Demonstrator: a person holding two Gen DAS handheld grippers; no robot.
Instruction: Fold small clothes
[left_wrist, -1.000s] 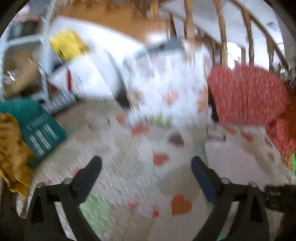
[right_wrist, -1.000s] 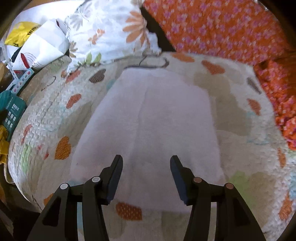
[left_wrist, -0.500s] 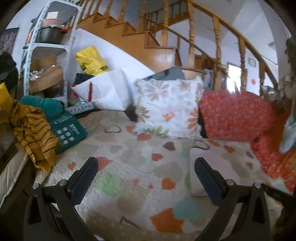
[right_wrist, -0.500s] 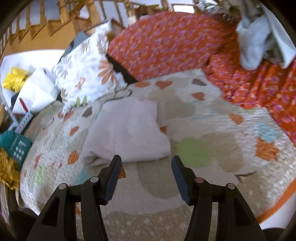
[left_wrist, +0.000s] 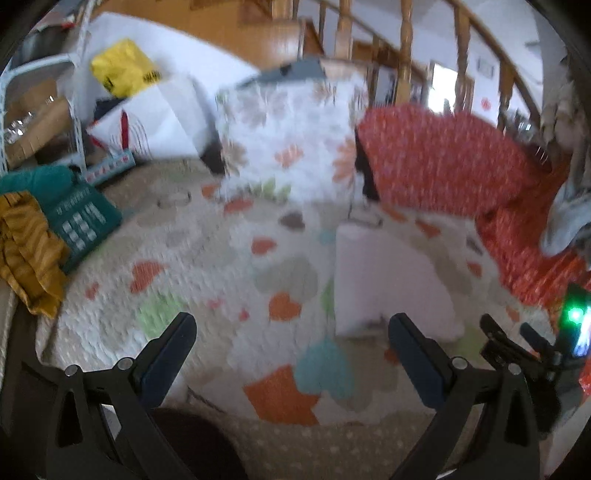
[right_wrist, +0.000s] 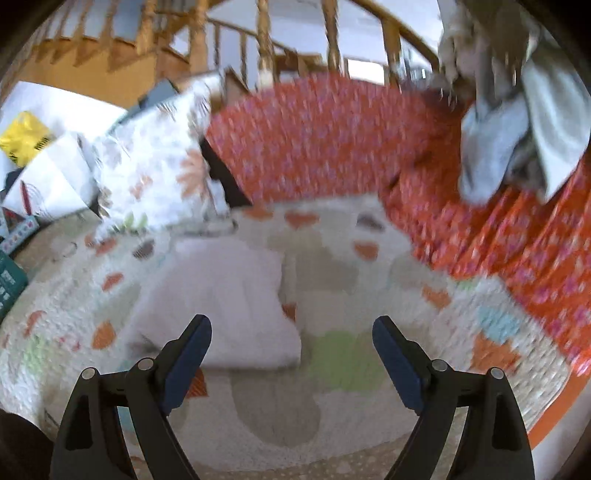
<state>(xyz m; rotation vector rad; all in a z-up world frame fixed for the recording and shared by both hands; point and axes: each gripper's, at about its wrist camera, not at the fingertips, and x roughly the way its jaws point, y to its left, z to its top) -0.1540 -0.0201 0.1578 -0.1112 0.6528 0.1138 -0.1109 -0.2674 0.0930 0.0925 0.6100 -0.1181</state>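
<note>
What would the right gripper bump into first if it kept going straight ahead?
Probably the heart-patterned quilt. The right gripper points down at bare quilt just right of the folded white cloth, its opening fingers empty. It might clip the cloth's right edge; blur makes depth hard to judge.

Right gripper (right_wrist: 291, 338) pulled back and up off the folded white garment (right_wrist: 221, 299), which a second ago filled its view; jaws now opening wide, nothing between. Left gripper (left_wrist: 291, 336) swung right, garment (left_wrist: 388, 280) now ahead of its right finger.
</note>
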